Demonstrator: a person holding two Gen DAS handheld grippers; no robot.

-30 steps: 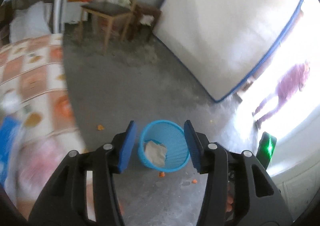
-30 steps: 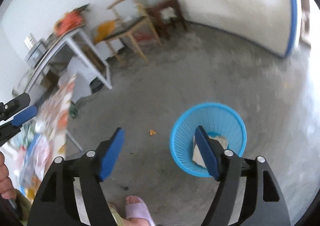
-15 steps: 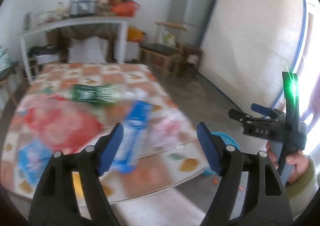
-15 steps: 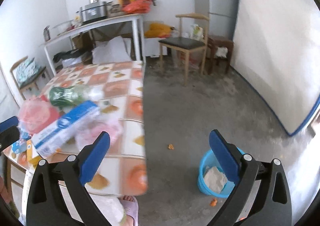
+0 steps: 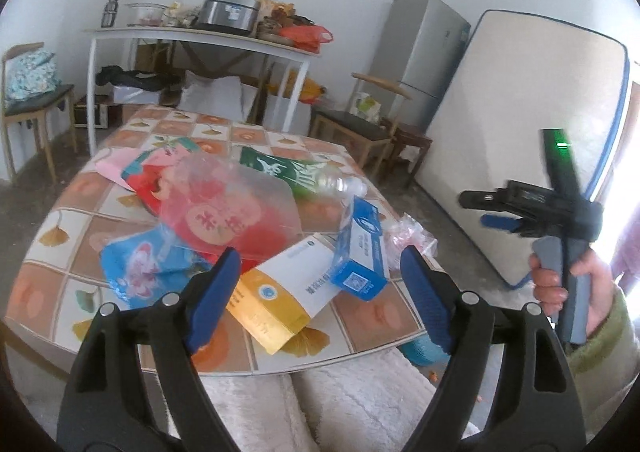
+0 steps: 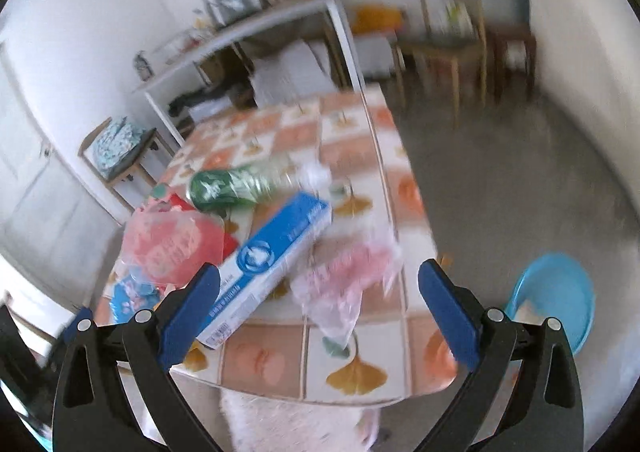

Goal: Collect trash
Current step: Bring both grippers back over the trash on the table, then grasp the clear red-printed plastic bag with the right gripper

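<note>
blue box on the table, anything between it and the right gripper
Nothing visible does. The right gripper is open and empty, and the blue box lies in front of its left finger, on top of the pile. A crumpled clear bag lies beside it, between the fingers.

The left gripper (image 5: pixel 320 292) is held level, jaws wide apart, gripping nothing. The right gripper (image 6: pixel 318 304) is likewise spread and unladen, gripped by the right hand (image 5: pixel 568 284), off to the left gripper's right side.

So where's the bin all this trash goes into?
The blue basket stands on the floor off the table's right near corner in the right wrist view, past the open right gripper; the left view shows only a sliver.
</note>
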